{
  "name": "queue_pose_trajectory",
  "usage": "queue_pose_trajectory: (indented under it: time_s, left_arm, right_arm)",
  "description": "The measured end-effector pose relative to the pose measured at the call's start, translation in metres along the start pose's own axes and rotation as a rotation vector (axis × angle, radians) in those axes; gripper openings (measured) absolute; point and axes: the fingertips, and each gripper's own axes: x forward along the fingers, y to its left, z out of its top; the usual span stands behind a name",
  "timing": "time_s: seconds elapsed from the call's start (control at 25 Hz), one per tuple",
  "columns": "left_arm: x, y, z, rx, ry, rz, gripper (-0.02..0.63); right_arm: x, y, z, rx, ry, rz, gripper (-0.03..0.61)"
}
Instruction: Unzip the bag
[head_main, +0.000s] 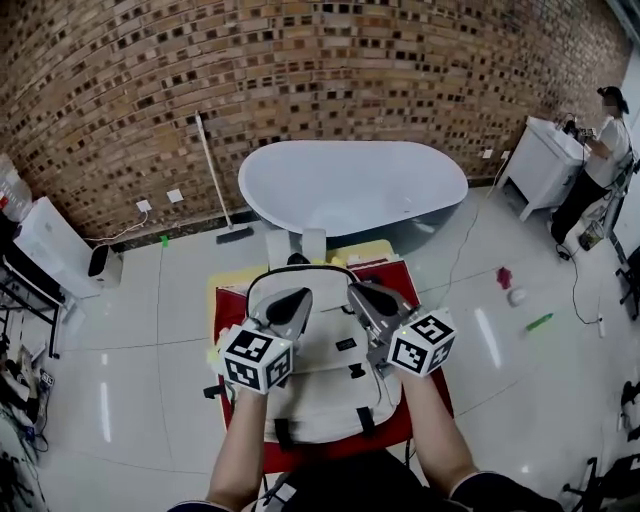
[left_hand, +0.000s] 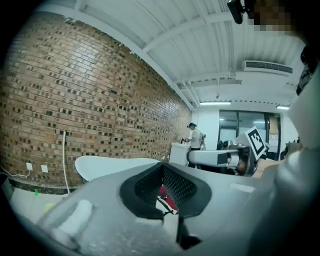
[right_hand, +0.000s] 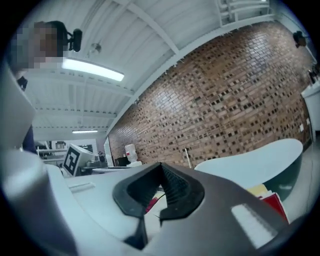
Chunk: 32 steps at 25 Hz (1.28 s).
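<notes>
A cream-white backpack (head_main: 325, 385) lies flat on a red mat (head_main: 425, 395), its handle end toward the far side. Small black zipper pulls (head_main: 346, 345) show on its front panel. Both grippers hover above the bag's upper half and tilt upward toward the room. My left gripper (head_main: 296, 300) is shut with nothing between its black pads (left_hand: 150, 187). My right gripper (head_main: 361, 296) is shut too and holds nothing; its pads (right_hand: 172, 187) meet at the tip. The two sit side by side, a short gap apart, and each is visible in the other's gripper view.
A white bathtub (head_main: 350, 185) stands just behind the table, with a long-handled mop (head_main: 213, 175) leaning on the brick wall. A person (head_main: 600, 150) works at a white cabinet (head_main: 540, 160) at the far right. A white appliance (head_main: 50, 240) stands on the left, and small items (head_main: 504, 276) lie on the floor.
</notes>
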Motion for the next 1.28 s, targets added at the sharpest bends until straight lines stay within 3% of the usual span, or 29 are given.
queue_pose_trajectory:
  time_s: [0.16,0.32,0.56,0.8,1.28]
  left_arm:
    - [-0.025,-0.009,0.007,-0.021,-0.030,0.022,0.002]
    - [-0.047,-0.016,0.008,-0.012,-0.028,0.030,0.002]
    - [-0.080,-0.018,0.005,-0.022,-0.033,0.031,0.002]
    - [-0.109,-0.022,0.008,-0.012,-0.068,0.025,0.002]
    - [-0.118,-0.067,0.017,0.010,-0.081,0.033,0.002]
  right_arm:
    - [0.006,0.042,0.010,-0.119,-0.008,0.047,0.006]
    - [0.013,0.078,0.009,-0.174,-0.004,0.091,0.006]
    - [0.023,0.114,-0.002,-0.192,0.015,0.136,0.006]
    - [0.011,0.144,-0.008,-0.235,0.006,0.126,0.006]
    - [-0.035,0.160,0.006,-0.246,-0.024,0.129,0.006]
